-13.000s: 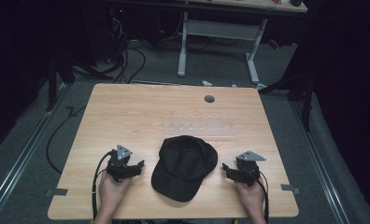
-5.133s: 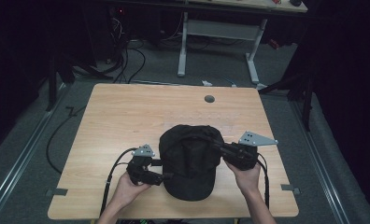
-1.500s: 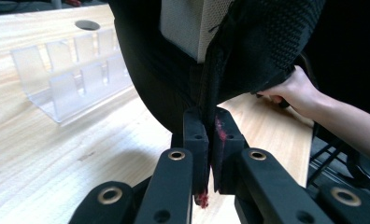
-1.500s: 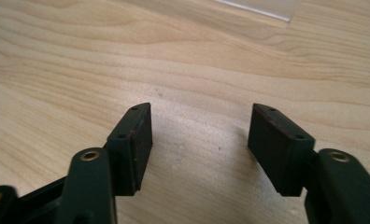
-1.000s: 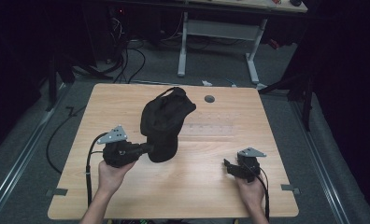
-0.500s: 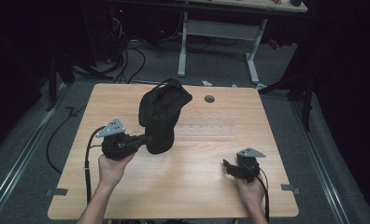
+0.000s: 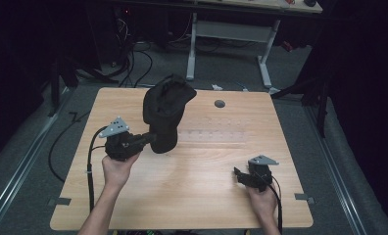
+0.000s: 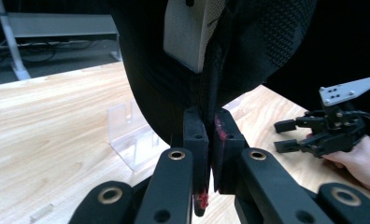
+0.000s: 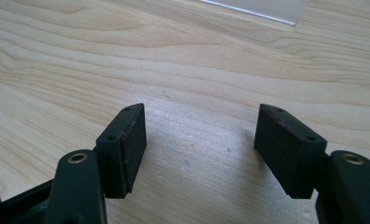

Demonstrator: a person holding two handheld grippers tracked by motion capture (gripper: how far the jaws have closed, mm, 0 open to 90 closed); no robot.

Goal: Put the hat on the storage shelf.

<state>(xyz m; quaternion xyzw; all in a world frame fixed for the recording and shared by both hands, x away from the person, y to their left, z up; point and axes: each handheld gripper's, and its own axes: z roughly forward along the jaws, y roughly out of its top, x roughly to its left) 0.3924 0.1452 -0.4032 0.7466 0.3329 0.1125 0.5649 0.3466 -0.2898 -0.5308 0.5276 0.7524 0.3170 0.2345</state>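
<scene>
A black cap (image 7: pixel 165 110) hangs in the air over the table's left-middle, its opening turned upward. My left gripper (image 7: pixel 150 138) is shut on the cap's lower edge. In the left gripper view the two jaws pinch the dark fabric (image 8: pixel 206 93), and a pale inner label (image 8: pixel 188 32) shows above them. My right gripper (image 7: pixel 238 176) rests low near the table's front right, open, with bare wood between its pads (image 9: pixel 127 144). The same gripper (image 8: pixel 290 135) appears at the right of the left gripper view, held in a hand.
A clear acrylic stand (image 7: pixel 209 134) lies on the wooden table (image 7: pixel 197 196) just right of the cap, and shows again (image 8: pixel 127 135) behind the jaws. A round grommet hole (image 7: pixel 220 104) sits near the far edge. Another desk's legs (image 7: pixel 226 49) stand beyond.
The left gripper has carried the cap slightly higher and farther from the person over the last second. Earlier both grippers held the cap flat on the table. The right gripper has stayed put.
</scene>
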